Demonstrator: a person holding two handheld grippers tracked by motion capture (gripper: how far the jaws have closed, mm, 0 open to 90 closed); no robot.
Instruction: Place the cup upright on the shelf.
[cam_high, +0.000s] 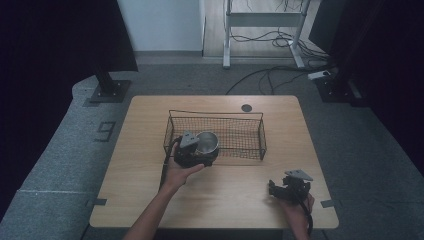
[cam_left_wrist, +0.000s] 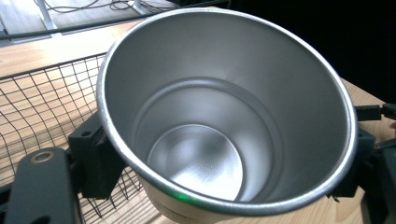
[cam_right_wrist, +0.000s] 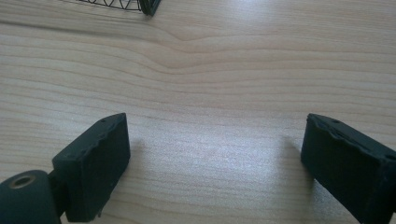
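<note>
Steel cup (cam_left_wrist: 224, 116) between left gripper (cam_high: 192, 152) fingers (cam_left_wrist: 100, 158)

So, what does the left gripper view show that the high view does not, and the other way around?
The left gripper view alone shows the steel cup's bare inside, down to its bottom, with nothing in it, and the pads pressed on its wall. The high view alone shows the right tongs low over the table, the whole wire basket and the floor cables. Both show the cup, held by the left tongs, and the basket mesh.
</note>
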